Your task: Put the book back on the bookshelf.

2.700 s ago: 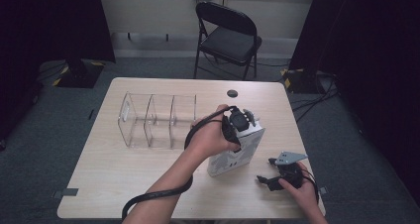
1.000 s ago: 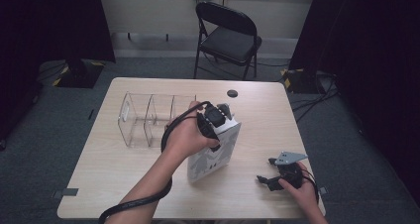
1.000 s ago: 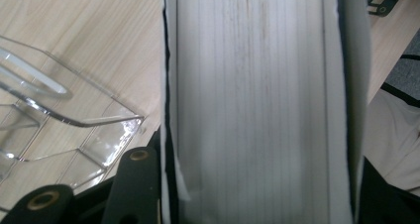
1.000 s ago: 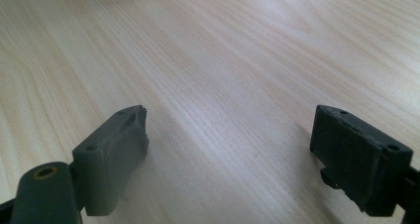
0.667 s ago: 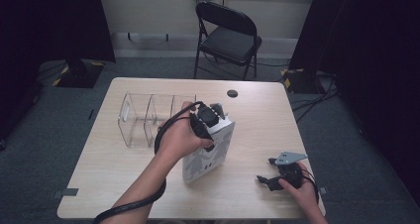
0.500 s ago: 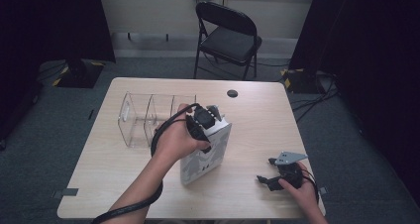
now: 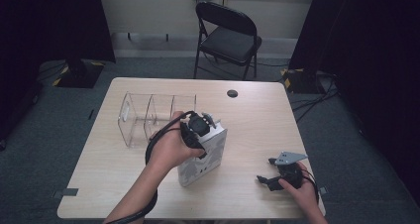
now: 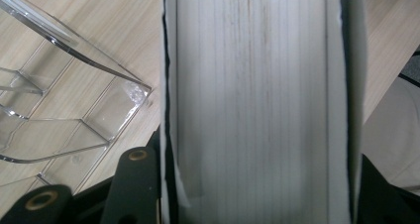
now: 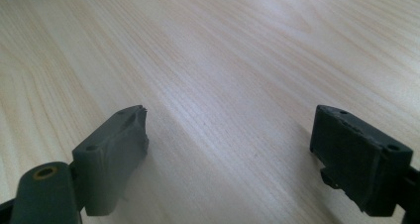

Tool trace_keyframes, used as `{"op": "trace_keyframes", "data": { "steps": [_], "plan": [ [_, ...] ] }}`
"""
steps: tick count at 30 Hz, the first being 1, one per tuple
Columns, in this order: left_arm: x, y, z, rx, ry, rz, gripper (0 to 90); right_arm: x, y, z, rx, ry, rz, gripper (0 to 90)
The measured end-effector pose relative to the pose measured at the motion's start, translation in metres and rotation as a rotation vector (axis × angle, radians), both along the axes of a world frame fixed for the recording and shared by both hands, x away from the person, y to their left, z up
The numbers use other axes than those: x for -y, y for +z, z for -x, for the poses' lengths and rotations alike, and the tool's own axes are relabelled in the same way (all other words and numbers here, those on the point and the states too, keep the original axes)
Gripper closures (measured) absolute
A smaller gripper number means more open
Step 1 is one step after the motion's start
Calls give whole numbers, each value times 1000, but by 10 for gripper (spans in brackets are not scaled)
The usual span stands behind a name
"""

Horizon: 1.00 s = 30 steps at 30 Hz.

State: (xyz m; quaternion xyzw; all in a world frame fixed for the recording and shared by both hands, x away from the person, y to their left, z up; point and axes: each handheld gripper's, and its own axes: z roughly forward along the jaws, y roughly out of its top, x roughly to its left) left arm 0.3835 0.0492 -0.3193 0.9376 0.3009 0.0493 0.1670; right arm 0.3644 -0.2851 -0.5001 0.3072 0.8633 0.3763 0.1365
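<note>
Book (image 7: pixel 202 154) clamped upright between jaws of left gripper (image 7: pixel 197 131), page edges (image 8: pixel 250 105) squeezed from both sides in left gripper view, lower end apparently on or just above counter (image 7: pixel 257 115), just beside near right end of clear organizer (image 7: pixel 148 115). Carrying step, by the look of it: book brought toward organizer's slots, not yet inside any. Corner of organizer wall (image 8: pixel 133 90) just left of book, apart from it. Right gripper (image 7: pixel 277 177) parked near counter's front right edge, well apart from book, jaws spread wide over bare wood, holding nothing. Next move likely calls for lifting book over rim, lining spine with a divider gap, then lowering straight. Risk judged: tilted book catching a divider or nudging the light organizer along counter; free gripper could brace organizer
</note>
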Motion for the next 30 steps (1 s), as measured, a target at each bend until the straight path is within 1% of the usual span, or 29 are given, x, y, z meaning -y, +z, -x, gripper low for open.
{"op": "trace_keyframes", "data": {
  "steps": [2,4,5,7,8,11,13,14,15,20,22,24,25,26,27,28,30],
  "plan": [
    [1,0,0,3,-4,-5,519,0,0,0,0,0,0,137],
    [0,0,-1,-2,-4,-9,514,0,0,0,0,0,0,137],
    [0,0,-2,-6,-13,-18,511,0,0,0,0,0,0,137],
    [2,0,-3,-20,-8,-34,506,0,0,0,-1,-1,0,137],
    [3,1,-3,-22,-4,-43,504,0,0,0,0,0,0,137],
    [6,0,-6,-30,-16,-76,488,0,0,0,-1,-1,0,137],
    [7,0,-6,-46,-5,-71,507,0,0,0,0,-1,0,137],
    [7,1,-6,-49,-6,-81,511,0,0,0,0,-1,0,137],
    [9,1,-5,-52,7,-80,518,0,0,0,0,-1,0,137],
    [13,3,-4,-63,7,-112,528,0,0,0,0,-1,0,137],
    [13,4,-5,-72,18,-113,529,0,0,0,0,-1,0,137],
    [12,5,-6,-77,15,-110,530,0,0,0,-1,0,0,137],
    [12,5,-6,-80,25,-103,531,0,0,0,-1,-1,0,137],
    [12,6,-6,-81,27,-105,531,0,0,0,-1,-1,0,137],
    [12,6,-5,-77,19,-102,531,0,0,0,0,-1,0,137],
    [11,7,-5,-82,11,-104,531,0,0,0,0,0,0,137],
    [9,9,-5,-96,21,-100,531,0,0,0,-1,-1,0,137]
  ]
}}
